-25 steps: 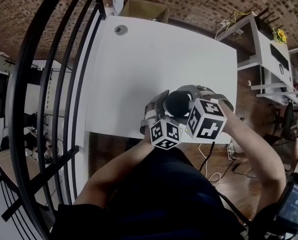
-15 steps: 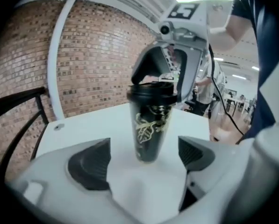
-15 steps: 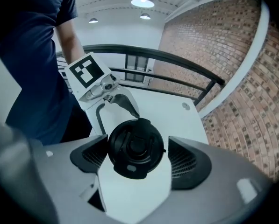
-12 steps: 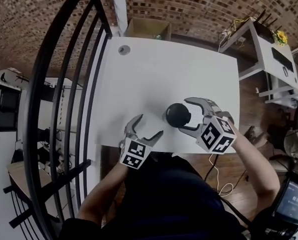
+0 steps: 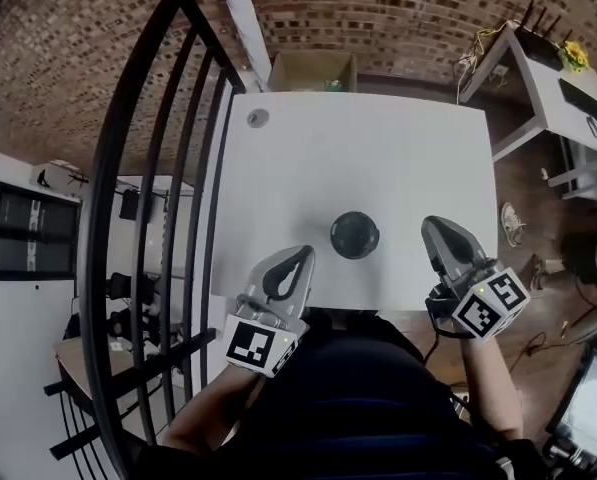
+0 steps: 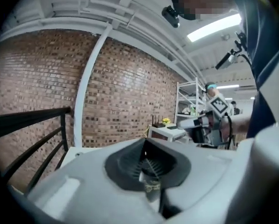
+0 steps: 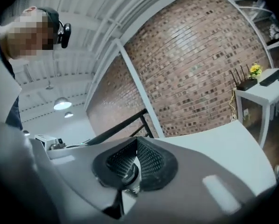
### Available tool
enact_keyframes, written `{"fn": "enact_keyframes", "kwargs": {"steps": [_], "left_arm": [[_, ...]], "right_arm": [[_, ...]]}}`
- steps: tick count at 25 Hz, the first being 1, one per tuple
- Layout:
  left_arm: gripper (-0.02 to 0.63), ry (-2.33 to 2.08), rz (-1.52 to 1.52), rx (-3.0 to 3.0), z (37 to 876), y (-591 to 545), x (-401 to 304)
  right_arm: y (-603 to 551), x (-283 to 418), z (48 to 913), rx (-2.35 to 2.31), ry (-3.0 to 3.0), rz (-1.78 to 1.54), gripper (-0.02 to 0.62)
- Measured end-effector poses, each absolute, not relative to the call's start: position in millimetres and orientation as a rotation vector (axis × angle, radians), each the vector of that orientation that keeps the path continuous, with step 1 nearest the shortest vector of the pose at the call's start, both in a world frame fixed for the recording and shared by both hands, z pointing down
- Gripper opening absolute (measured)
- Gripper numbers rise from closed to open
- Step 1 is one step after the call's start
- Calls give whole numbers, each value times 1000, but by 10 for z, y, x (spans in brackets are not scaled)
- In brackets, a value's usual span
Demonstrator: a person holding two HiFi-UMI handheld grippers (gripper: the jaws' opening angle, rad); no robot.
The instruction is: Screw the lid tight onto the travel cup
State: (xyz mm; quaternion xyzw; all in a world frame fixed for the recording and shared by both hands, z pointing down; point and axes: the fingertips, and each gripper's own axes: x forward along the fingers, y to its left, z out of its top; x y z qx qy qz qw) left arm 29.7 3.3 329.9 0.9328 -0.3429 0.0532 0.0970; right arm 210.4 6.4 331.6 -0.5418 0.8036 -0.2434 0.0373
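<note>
White table (image 5: 358,158) fills the middle of the head view, with a black railing (image 5: 105,228) curving down its left side and a brick wall (image 6: 46,78) beyond it in both gripper views. A cardboard box (image 5: 313,71) sits past the table's far edge.

The left gripper (image 5: 305,252) is over the near edge of the table, left of the cup, its fingers (image 6: 130,160) pressed together with nothing between them. A second ago it was up against the cup. Half a second ago it had let go and its fingers stood spread. They have just been closing, and the gripper has pulled back toward the person.

The right gripper (image 5: 431,224) shows the same change. Earlier it was clamped around the cup's top, then it stood wide beside it. Now it is off to the right, fingers (image 7: 148,157) shut on nothing, having just been closing.

The travel cup (image 5: 355,235), dark and round from above with its lid on, stands upright on the table near the near edge. It is between the two grippers and clear of both, where it stood before.

A small round grommet (image 5: 258,118) marks the table's far left corner.
</note>
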Motion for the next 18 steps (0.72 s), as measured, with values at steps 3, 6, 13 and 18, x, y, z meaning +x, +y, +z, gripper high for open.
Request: {"fn": "enact_keyframes", "kwargs": {"steps": [3, 6, 13, 18], "left_arm": [[6, -956, 231, 2810, 3319, 112, 440], [6, -932, 270, 2818, 3363, 132, 503], [6, -967, 290, 2906, 3338, 203, 632], [6, -962, 282, 2886, 3371, 224, 655]], "right_arm": [[203, 2151, 3263, -1712, 2436, -665, 11], [276, 2169, 3250, -1787, 2455, -585, 11], [399, 2230, 3305, -1908, 2473, -465, 11], [394, 2179, 3298, -1924, 2506, -405, 11]]}}
